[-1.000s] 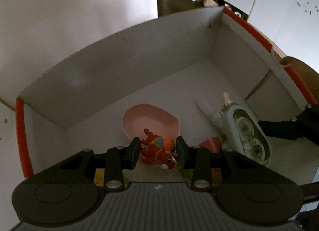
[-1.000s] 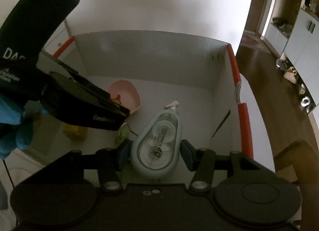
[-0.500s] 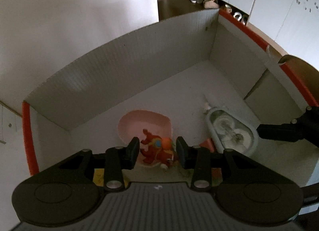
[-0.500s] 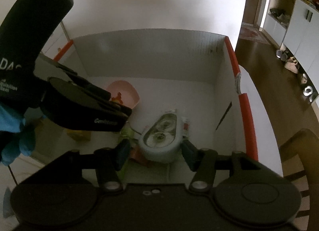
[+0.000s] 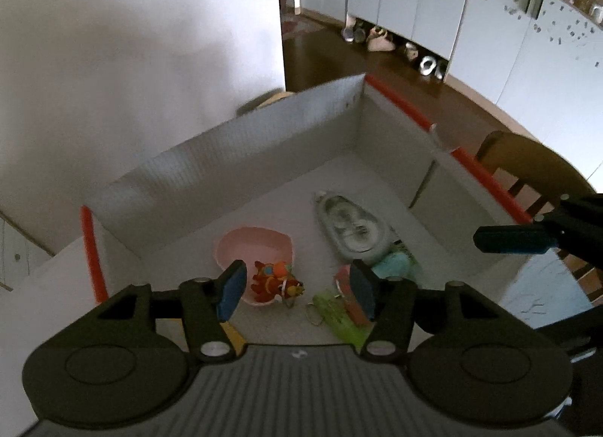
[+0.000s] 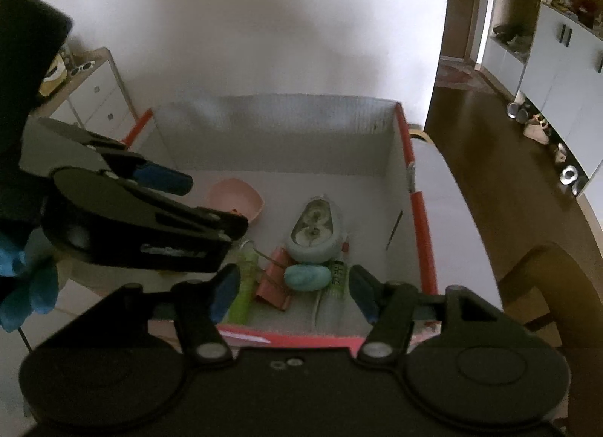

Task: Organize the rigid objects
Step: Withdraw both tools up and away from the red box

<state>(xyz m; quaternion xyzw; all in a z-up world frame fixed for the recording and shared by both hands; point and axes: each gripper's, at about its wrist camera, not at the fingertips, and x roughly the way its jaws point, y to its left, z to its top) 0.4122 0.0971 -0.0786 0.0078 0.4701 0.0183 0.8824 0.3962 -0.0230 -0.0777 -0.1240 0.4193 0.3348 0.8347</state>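
Both tongs hang over the white box (image 5: 271, 143) with nothing between their pads. The left tongs (image 5: 297, 288) have just been opening, and the red toy (image 5: 277, 282) lies loose below them, resting on the near edge of the pink dish (image 5: 252, 248). The right tongs (image 6: 294, 288) have also just been opening; the tape dispenser (image 6: 312, 233) lies on the box floor beyond their tips, its near end propped on other things.

The likely trouble: the toy sits half on the dish rim and could slide off or tip the dish if knocked. The dispenser could rock on the pile under it. The two tongs are close together, so they could bump.

Counted in the box: one pink dish, one red toy, one tape dispenser, one teal eraser-like lump (image 6: 305, 277), one pink binder clip (image 6: 275, 282), one green stick (image 6: 243, 290). Smaller bits under the dispenser cannot be told apart.
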